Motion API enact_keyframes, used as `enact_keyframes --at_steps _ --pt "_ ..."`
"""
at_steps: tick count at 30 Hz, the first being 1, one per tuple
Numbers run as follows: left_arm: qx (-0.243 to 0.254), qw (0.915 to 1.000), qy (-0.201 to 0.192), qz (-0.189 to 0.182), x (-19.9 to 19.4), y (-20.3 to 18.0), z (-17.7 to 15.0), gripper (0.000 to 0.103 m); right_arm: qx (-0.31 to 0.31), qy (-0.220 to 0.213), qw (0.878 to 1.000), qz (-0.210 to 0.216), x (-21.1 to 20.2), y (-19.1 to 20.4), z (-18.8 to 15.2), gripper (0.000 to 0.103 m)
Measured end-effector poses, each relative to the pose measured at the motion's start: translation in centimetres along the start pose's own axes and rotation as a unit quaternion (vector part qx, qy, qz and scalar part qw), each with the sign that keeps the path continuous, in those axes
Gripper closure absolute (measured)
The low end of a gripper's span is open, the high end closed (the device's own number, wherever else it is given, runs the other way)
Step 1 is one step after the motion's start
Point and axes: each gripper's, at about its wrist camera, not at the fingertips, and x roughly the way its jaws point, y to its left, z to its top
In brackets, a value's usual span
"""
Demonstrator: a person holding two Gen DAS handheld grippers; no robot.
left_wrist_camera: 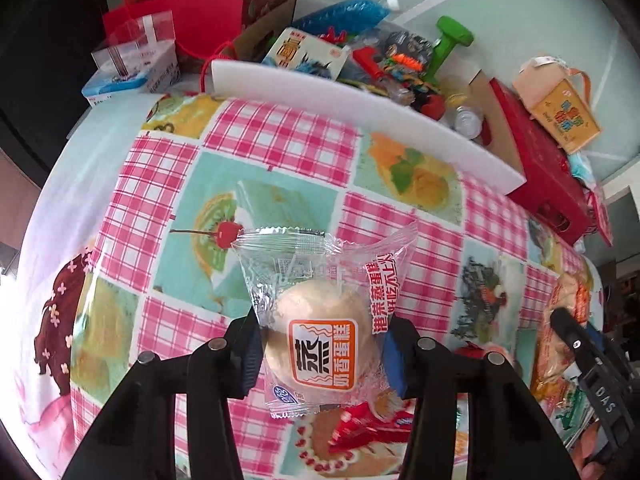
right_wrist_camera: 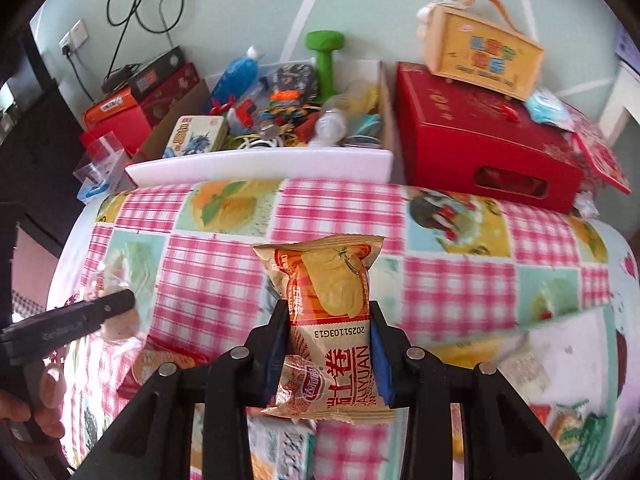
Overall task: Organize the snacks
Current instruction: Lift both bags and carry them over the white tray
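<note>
In the left wrist view my left gripper (left_wrist_camera: 318,354) is shut on a clear packet with a round steamed cake (left_wrist_camera: 320,332), held above the patterned tablecloth (left_wrist_camera: 168,184). In the right wrist view my right gripper (right_wrist_camera: 330,344) is shut on an orange and tan snack packet (right_wrist_camera: 328,320), also held above the cloth. The left gripper (right_wrist_camera: 116,308) shows at the left of the right wrist view with its cake packet blurred. The right gripper (left_wrist_camera: 576,344) shows at the right edge of the left wrist view. More packets lie below: a red one (left_wrist_camera: 368,432) and a white one (right_wrist_camera: 288,452).
A white foam board (left_wrist_camera: 360,116) stands along the far table edge, with a cardboard box of toys (right_wrist_camera: 280,120) and a green dumbbell (right_wrist_camera: 324,56) behind it. A red gift box (right_wrist_camera: 480,140) with a yellow carton (right_wrist_camera: 484,52) on top stands at the back right. Red boxes (left_wrist_camera: 192,4) are stacked at the back left.
</note>
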Motion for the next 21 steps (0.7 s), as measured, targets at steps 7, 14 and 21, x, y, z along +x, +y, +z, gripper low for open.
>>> enact_keyframes --at_steps 7,14,21 --pt "0.003 0.9984 -0.034 -0.045 -3.2 -3.3 -3.3 0.052 0.032 -0.009 0.999 -0.017 -3.2 -5.0 -2.4 0.064" --pt "0.005 0.9950 -0.043 -0.090 -4.7 -8.7 -7.4 0.052 0.098 -0.036 0.993 -0.049 -7.0 -11.1 -6.1 0.064" --pt "0.054 0.9914 -0.037 -0.113 -4.8 -14.6 -11.0 0.052 0.147 -0.047 0.985 -0.079 -8.7 -14.9 -9.8 0.064"
